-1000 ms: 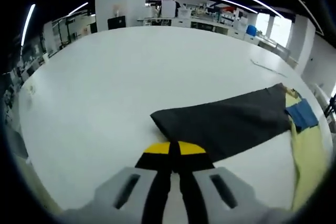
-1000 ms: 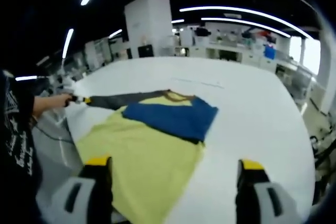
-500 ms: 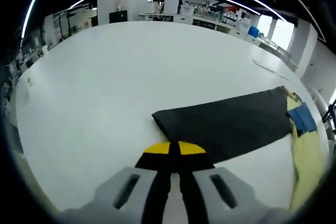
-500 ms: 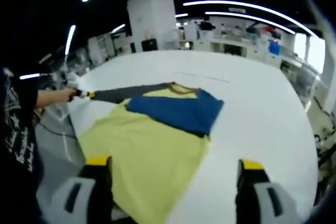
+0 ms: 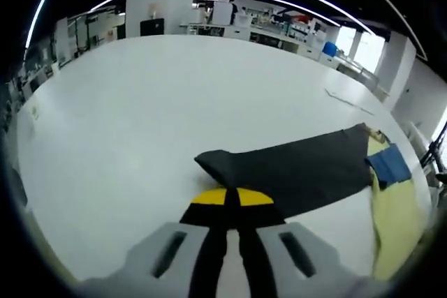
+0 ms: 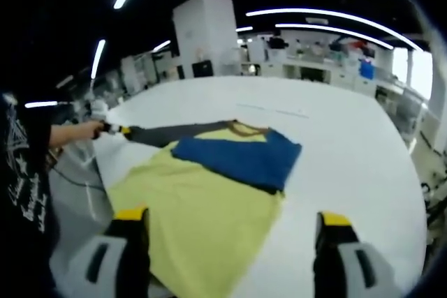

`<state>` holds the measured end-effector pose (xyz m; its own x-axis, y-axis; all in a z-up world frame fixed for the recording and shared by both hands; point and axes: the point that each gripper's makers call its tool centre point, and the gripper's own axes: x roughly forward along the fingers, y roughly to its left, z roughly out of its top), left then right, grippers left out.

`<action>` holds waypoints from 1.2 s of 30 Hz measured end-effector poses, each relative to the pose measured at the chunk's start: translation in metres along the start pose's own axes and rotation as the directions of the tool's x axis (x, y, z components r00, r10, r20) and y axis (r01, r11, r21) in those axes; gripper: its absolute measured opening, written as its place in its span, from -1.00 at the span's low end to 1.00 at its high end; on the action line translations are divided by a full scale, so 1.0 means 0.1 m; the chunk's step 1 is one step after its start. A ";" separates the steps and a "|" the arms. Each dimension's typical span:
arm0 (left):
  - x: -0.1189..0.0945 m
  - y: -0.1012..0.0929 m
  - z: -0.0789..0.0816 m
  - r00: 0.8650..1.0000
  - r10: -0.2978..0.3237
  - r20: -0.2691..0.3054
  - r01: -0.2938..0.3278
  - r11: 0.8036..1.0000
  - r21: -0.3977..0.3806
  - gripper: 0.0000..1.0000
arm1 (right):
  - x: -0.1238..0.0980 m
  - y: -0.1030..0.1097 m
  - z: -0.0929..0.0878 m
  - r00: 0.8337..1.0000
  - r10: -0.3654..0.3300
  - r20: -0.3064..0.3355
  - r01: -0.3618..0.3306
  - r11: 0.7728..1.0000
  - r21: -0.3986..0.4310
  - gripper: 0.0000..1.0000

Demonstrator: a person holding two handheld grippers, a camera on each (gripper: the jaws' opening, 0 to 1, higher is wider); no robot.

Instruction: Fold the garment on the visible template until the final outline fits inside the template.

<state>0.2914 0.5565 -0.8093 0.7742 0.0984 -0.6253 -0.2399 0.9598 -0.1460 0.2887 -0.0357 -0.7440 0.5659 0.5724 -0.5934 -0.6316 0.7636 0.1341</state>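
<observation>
On a wide white tabletop point(image 5: 140, 102) in a lab hall, the left gripper point(image 5: 232, 199) has its fingers pinched on the dark sleeve point(image 5: 293, 172), apparently at its cuff; the sleeve runs away rightward to the yellow garment point(image 6: 188, 221). The right gripper point(image 6: 230, 228), fingers wide, hovers over the garment's near edge, the blue sleeve point(image 6: 241, 158) folded across beyond.

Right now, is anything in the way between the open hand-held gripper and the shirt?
Nothing visible. The right hand-held gripper is open, and the yellow shirt lies flat on the table right ahead of it. The blue sleeve is folded over the shirt, part of it, not an obstacle.
</observation>
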 end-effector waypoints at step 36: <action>-0.18 -1.52 0.64 0.953 -0.301 0.035 0.290 0.939 0.186 -1.00 | 0.06 0.19 -0.02 0.999 0.050 0.008 -0.049 0.998 -0.050 0.98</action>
<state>0.3515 0.4257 -0.7263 0.8303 -0.1858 -0.5254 0.1079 0.9785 -0.1756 0.2792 -0.0186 -0.7463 0.5382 0.6120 -0.5795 -0.6842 0.7187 0.1237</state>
